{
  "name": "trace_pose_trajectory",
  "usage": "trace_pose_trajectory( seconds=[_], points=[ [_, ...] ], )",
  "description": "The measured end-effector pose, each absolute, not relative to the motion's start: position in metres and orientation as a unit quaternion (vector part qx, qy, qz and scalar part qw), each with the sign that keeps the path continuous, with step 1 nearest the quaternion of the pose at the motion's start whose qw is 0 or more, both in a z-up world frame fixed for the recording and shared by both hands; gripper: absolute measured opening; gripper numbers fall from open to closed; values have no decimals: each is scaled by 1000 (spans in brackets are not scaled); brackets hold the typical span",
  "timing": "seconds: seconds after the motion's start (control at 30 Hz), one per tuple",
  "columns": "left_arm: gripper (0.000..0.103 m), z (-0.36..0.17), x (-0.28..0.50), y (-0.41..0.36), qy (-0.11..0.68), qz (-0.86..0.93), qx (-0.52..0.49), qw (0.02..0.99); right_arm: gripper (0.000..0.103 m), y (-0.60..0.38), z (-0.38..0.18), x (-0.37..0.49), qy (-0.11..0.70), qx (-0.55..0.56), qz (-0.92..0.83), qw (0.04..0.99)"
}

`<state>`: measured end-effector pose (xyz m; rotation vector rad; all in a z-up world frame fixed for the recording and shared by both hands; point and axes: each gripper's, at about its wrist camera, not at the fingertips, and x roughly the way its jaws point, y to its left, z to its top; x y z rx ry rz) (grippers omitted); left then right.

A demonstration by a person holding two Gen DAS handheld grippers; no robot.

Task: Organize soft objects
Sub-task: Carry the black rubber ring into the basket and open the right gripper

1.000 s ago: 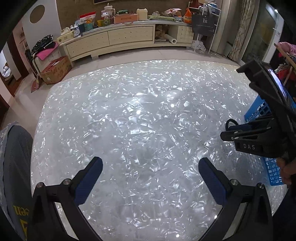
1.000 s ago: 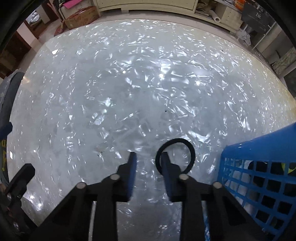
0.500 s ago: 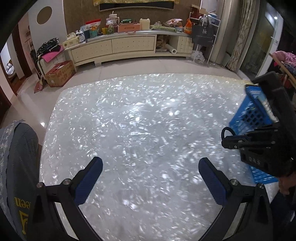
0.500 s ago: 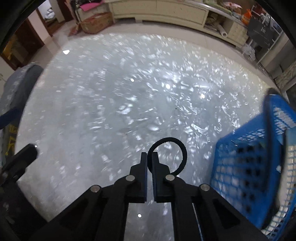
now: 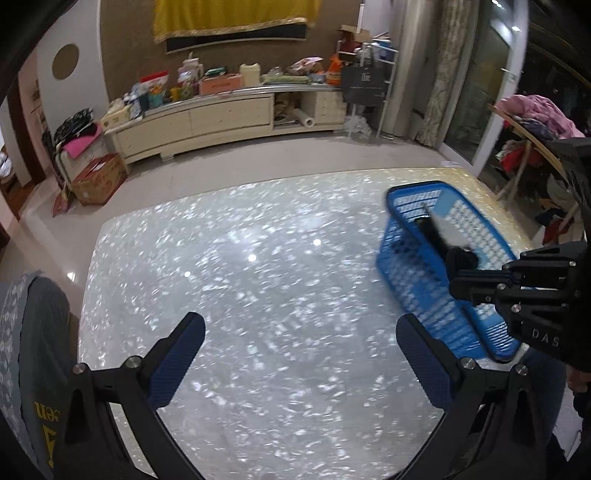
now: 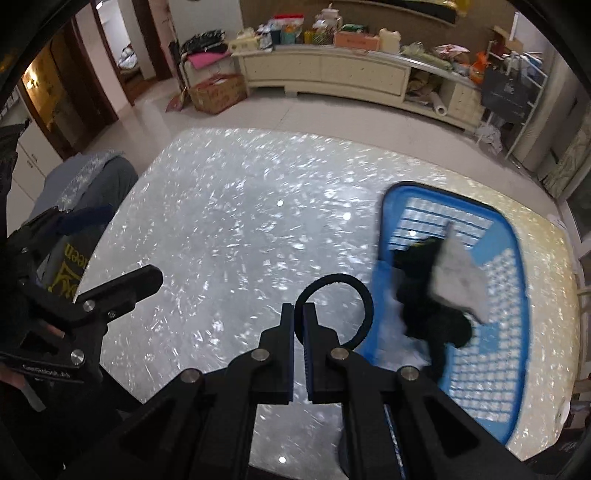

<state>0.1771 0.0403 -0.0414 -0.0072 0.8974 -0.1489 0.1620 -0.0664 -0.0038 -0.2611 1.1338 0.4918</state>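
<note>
Right gripper (image 6: 298, 314) hanging above the table (image 6: 221, 229), fingers pointing toward its far edge, jaws pressed nearly together and pinching a black hair tie (image 6: 341, 295). Loop of the tie standing up and leaning right, overlapping the near left rim of the blue basket (image 6: 513, 236) in the right wrist view, though whether touching it, impossible to say. Left gripper (image 5: 300, 354) hovering over the table's near edge, jaws spread wide with nothing between the blue pads (image 5: 177, 362).

Looking down into the basket from the right wrist view: black fabric (image 6: 424, 295) and a grey-white cloth (image 6: 458, 280) lying heaped inside, toward its left wall. Seeing the same basket (image 5: 413, 195) side-on from the left wrist view, with the contents mostly blurred and the right gripper (image 5: 456, 288) crossing in front of it from the right; hair tie not clearly distinguishable there. Showing the left gripper (image 6: 147, 277) only as a black finger at the left edge in the right wrist view.

Basket sitting near the table's right edge. Tabletop glinting with a silvery, crushed-shell pattern. Grey chair back (image 5: 33, 332) with yellow lettering standing at the table's left near corner. Beyond the far edge, pale tiled floor (image 5: 258, 155), a long cream sideboard (image 5: 207, 118) crowded with boxes and bottles, a cardboard box (image 5: 98, 179) on the floor, and a yellow hanging (image 5: 229, 14) on the brown wall.
</note>
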Motion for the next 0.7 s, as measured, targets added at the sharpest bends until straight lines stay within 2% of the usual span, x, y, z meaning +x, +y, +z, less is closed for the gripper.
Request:
trace_pose_trajectory(
  seconds=[0.33, 0.7],
  points=[
    [103, -29, 199, -19, 425, -121, 5, 897, 4, -123, 16, 167, 513, -109, 198, 828],
    [103, -55, 242, -43, 452, -135, 12, 882, 4, -161, 4, 210, 530, -84, 180, 824]
  ],
)
